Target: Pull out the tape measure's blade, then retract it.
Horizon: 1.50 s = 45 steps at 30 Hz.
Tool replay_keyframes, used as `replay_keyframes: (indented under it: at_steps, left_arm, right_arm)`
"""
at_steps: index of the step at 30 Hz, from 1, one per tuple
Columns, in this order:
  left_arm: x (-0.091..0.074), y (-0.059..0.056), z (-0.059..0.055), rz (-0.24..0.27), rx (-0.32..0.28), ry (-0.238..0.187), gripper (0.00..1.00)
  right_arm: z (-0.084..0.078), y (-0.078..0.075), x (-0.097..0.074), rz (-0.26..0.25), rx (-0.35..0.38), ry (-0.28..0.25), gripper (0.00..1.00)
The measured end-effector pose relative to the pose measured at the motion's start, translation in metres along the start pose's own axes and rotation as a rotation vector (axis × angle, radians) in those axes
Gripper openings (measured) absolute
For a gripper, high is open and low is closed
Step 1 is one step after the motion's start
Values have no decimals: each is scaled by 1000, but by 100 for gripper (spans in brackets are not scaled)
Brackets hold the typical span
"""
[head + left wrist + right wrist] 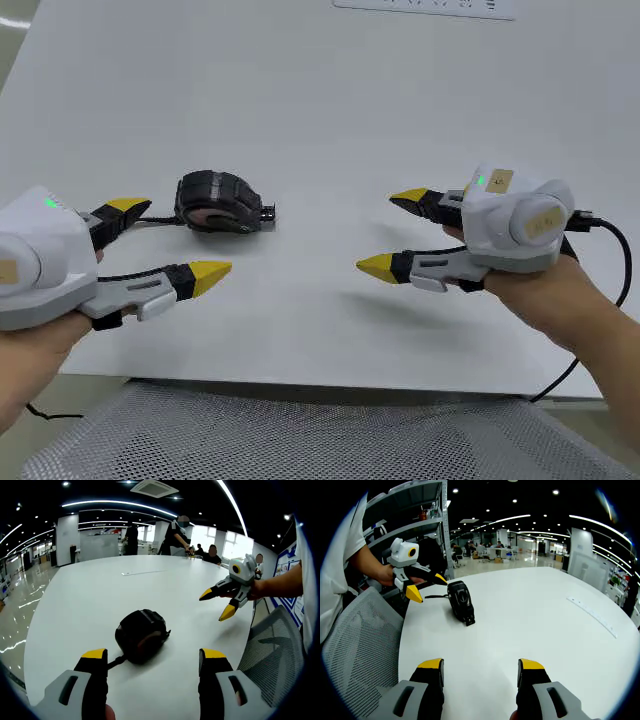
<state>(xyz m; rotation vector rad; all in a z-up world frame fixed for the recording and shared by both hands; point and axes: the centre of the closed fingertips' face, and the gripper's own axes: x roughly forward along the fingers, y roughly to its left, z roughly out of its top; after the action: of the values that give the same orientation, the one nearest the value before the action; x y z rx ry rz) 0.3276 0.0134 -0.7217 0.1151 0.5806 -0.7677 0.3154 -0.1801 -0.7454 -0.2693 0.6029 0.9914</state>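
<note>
1. Tape measure (222, 203) sat on the counter (350, 110), right by the left gripper (175, 237), blade tip (266, 212) facing the right gripper (388, 231), which was well apart.
2. Both grippers gaped wide, holding nothing.

A wide white table (330, 120) carries a black tape measure (218, 202). It rests just ahead of the left gripper (180, 236), close to the far jaw's tip and well apart from the right gripper (378, 232). Its thin black strap (165, 221) trails toward the left gripper. A flat white strip (425, 7) lies far beyond both grippers.
</note>
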Motion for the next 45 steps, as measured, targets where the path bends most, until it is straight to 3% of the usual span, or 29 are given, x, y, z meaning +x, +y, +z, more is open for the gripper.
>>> replay_keyframes:
  at_steps: [7,15,27,45]
  left_arm:
    - [-11,0,-3,-9,20,11,74]
    - [-24,7,-10,7,0,16,77]
    - [-40,9,-19,-1,37,41,79]
    - [-48,2,-21,-22,59,45,90]
  right_arm:
    - [-3,3,-18,-26,22,-3,64]
    - [-12,4,-38,-55,45,0,69]
    - [-26,2,-66,-99,73,20,74]
    - [-37,4,-88,-138,110,10,85]
